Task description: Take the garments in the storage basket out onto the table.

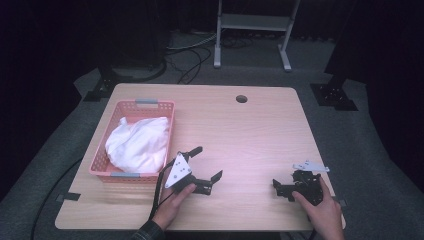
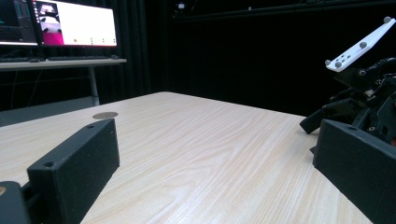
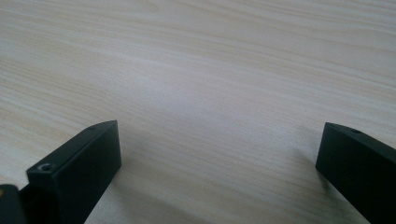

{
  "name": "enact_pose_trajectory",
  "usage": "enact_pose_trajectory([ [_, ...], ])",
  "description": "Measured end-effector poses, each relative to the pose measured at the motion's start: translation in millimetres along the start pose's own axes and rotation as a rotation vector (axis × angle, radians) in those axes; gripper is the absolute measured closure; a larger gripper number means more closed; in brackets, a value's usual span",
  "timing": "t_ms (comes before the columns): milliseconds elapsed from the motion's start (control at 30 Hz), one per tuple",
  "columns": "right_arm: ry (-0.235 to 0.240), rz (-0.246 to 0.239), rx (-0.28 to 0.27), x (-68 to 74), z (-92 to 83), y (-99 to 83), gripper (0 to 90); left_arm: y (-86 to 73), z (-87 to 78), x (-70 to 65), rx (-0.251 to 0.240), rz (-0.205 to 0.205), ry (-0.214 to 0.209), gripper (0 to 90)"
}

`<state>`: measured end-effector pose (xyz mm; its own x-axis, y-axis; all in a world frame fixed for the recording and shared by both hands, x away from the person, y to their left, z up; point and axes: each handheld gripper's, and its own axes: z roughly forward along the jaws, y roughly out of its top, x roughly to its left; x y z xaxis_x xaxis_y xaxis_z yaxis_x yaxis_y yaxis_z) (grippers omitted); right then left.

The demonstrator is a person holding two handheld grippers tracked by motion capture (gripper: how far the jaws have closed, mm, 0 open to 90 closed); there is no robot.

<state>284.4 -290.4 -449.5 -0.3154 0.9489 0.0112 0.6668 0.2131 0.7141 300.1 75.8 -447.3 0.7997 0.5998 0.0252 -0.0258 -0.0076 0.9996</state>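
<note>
From the high view, the left hand-held gripper (image 1: pixel 205 162) rests on the worktop (image 1: pixel 250 135) near its front edge, just right of the pink basket (image 1: pixel 98 161), its jaws spread wide with nothing between them. The basket sits along the worktop's left edge and holds a crumpled white cloth (image 1: pixel 137 142). The right hand-held gripper (image 1: pixel 278 188) lies near the front right corner, gripped by the person's right hand (image 1: pixel 322 210), well apart from the left one; its jaws point toward the middle of the worktop. A round hole (image 1: pixel 241 98) marks the far edge. In the left gripper view, the two black jaws stand far apart over bare wood, and the right hand-held gripper (image 2: pixel 322 119) shows at the right with its pale plate tilted up; a lit monitor (image 2: pixel 74 23) stands on a desk beyond. In the right gripper view, the jaws stand wide apart above bare worktop (image 3: pixel 210 84), holding nothing.
</note>
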Motion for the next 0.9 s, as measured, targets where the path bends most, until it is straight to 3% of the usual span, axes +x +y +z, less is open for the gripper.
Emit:
enact_pose_trajectory([
  [333, 0.000, 0.000, 0.000, 0.0, 0.0, 0.1, 0.0, 2.4, 3.0, -3.3, 0.015, 0.003, -0.023, 0.0],
  [900, 0.000, 0.000, 0.000, 0.0, 0.0, 0.1, 0.0, 15.4, 1.8, -2.2, 0.026, -0.047, -0.038, 0.0],
])
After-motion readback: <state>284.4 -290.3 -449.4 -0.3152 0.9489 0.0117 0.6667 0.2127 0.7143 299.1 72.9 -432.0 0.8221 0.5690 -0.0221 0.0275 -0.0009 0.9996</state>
